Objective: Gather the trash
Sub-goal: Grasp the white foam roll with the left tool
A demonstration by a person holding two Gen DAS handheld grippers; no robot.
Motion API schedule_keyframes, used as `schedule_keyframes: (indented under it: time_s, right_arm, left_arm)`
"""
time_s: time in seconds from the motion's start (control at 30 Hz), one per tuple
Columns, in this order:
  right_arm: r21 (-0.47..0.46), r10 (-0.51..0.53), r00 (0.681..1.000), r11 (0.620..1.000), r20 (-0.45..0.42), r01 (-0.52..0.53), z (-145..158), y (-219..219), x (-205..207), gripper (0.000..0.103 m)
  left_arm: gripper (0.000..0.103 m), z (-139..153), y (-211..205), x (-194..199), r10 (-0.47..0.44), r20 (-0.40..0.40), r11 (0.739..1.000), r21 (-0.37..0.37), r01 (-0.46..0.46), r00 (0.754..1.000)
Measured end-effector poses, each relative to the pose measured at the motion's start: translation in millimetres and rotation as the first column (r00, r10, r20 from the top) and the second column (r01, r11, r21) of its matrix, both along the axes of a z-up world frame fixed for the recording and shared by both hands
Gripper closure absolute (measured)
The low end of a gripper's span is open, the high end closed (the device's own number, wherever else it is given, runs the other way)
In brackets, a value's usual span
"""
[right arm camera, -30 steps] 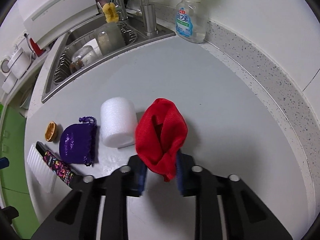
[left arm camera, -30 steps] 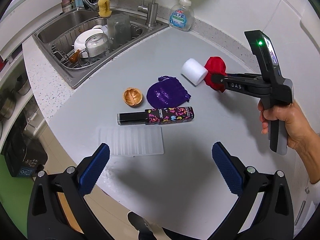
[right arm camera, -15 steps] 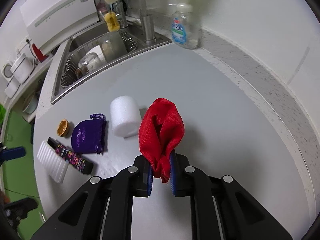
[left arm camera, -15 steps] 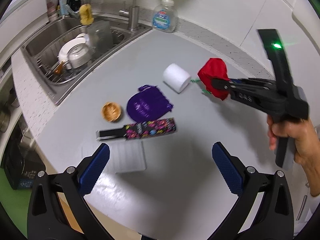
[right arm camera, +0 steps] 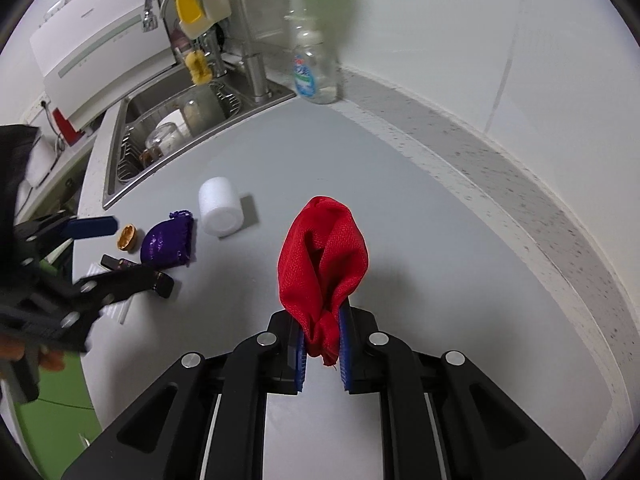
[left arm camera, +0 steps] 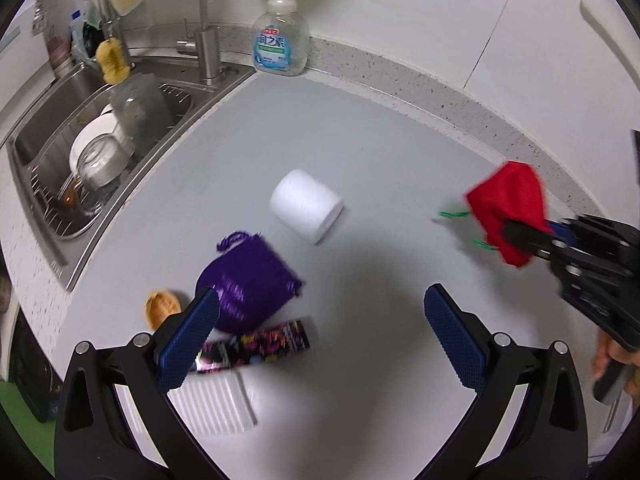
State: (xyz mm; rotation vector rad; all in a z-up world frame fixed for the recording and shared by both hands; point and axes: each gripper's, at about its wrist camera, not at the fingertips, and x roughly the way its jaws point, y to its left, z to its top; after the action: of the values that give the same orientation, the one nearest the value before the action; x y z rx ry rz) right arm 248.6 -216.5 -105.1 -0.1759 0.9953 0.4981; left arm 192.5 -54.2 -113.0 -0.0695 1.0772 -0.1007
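My right gripper is shut on a red cloth pouch and holds it above the grey counter; it also shows in the left wrist view at the right. My left gripper is open and empty above the counter's near part. On the counter lie a white foam roll, a purple pouch, a walnut shell half, a black patterned tube and a white ribbed tray. The left gripper shows in the right wrist view, over the tube.
A sink with dishes in a rack sits at the left. A soap bottle stands at the back by the faucet. A speckled backsplash ledge and white wall bound the counter at the right.
My right gripper has lifted the red pouch up and to the right, away from the foam roll. My left gripper has moved forward over the tube and tray.
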Motion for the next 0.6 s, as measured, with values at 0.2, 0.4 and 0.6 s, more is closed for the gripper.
schedule_keyframes:
  time_s: [0.2, 0.4, 0.6]
  right_arm:
    - [0.016, -0.026, 1.000, 1.000, 0.003, 0.026, 7.9, -17.4, -5.2, 0.091]
    - [0.018, -0.047, 0.999, 0.999, -0.005, 0.047, 7.2, -31.5, -5.7, 0.091]
    - [0.018, -0.063, 0.998, 0.998, -0.011, 0.063, 5.9, -41.8, -6.7, 0.091]
  left_arm:
    - [0.003, -13.2, -4.5, 27.8, -0.017, -0.010, 0.999, 0.033, 0.017, 1.000]
    - [0.003, -28.3, -8.1, 53.5, -0.038, -0.029, 0.997, 0.059, 0.039, 0.999]
    - [0.003, -45.1, -6.4, 75.9, -0.043, -0.052, 0.996, 0.080, 0.047, 0.998]
